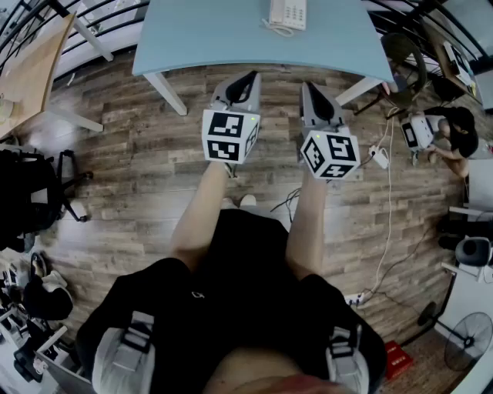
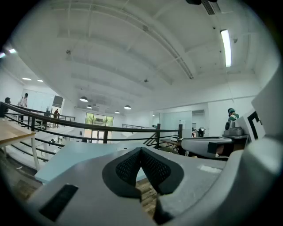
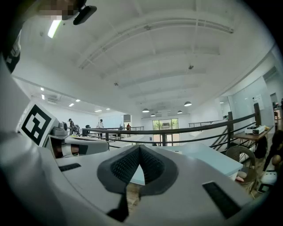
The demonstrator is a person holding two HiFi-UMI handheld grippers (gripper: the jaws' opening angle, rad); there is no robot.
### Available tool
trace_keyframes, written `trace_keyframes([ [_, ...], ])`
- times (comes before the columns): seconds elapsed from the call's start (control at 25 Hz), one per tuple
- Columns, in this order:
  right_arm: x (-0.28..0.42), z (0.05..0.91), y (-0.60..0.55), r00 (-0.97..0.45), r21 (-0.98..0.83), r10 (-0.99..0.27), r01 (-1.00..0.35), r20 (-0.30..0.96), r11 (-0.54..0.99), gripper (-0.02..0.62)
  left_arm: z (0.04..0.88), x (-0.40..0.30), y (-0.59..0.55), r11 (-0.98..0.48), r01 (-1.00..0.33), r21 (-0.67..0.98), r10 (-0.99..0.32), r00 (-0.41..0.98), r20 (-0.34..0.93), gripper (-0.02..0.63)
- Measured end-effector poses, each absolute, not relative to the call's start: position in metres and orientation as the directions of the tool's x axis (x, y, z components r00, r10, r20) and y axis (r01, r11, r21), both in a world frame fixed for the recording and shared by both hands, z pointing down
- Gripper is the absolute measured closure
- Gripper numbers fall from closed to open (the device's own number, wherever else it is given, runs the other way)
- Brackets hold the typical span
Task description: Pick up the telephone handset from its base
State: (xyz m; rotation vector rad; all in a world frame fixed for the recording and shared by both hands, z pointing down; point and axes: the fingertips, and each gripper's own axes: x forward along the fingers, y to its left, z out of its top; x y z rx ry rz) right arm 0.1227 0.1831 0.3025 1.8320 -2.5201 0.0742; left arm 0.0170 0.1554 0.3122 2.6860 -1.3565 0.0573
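Both grippers hang level over the wooden floor, just short of the near edge of the light blue worktop. The left gripper has its fingers pressed together at the tips, nothing between them. Same on the right gripper: fingers closed, empty.

The telephone sits well apart from both, at the far side of the worktop, with bare blue surface all the way between. It's cut off by the top of the head view, so only part of the white body and keypad shows, and the handset is hard to tell from the base.

To the right there's a white cable trailing across the floor and a chair by the worktop's corner.

The keypad is too small to read, and the cubes carry only black-and-white square markers.
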Motion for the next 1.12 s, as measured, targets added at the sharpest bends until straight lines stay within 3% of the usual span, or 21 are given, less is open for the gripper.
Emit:
trace_keyframes([
  [0.4, 0.172, 0.292, 0.178, -0.241, -0.037, -0.971, -0.970, -0.011, 0.241, 0.600, 0.298, 0.036, 0.155, -0.562, -0.821, 0.105, -0.822, 0.568, 0.045, 0.606],
  [0.84, 0.181, 0.275, 0.145, -0.321, -0.089, -0.946, -0.942, -0.047, 0.324, 0.600, 0.280, 0.042, 0.127, -0.544, -0.834, 0.092, -0.837, 0.546, -0.004, 0.606],
  [1.12, 0.160, 0.284, 0.065, -0.400, -0.093, -0.916, -0.911, -0.029, 0.401, 0.600, 0.306, 0.037, 0.041, -0.514, -0.851, 0.108, -0.854, 0.520, 0.032, 0.606],
])
